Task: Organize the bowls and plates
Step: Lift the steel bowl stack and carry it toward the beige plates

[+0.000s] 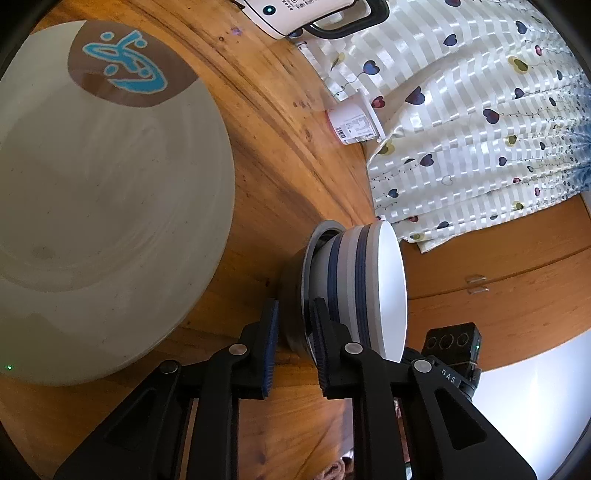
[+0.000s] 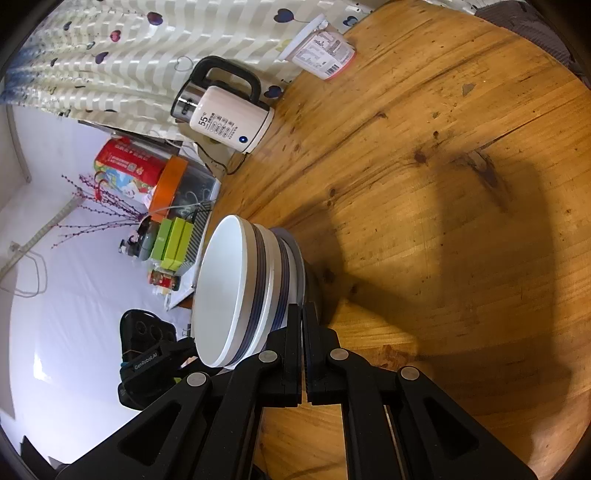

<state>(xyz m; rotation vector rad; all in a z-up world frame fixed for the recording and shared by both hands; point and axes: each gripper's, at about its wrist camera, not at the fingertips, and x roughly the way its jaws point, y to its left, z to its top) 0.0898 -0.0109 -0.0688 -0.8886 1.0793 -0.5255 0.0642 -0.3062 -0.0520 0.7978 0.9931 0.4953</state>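
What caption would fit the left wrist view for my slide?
Left gripper straddles the rim of stacked bowls beside a large grey plate on the wooden table.

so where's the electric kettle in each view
Left wrist: the electric kettle is at the top edge, center, mostly cropped, only its white base and black handle showing.
Right wrist: the kettle is upper left of center, whole, standing on the table edge by the curtain.
Shared landmark: the white labelled tub by the heart-print curtain.
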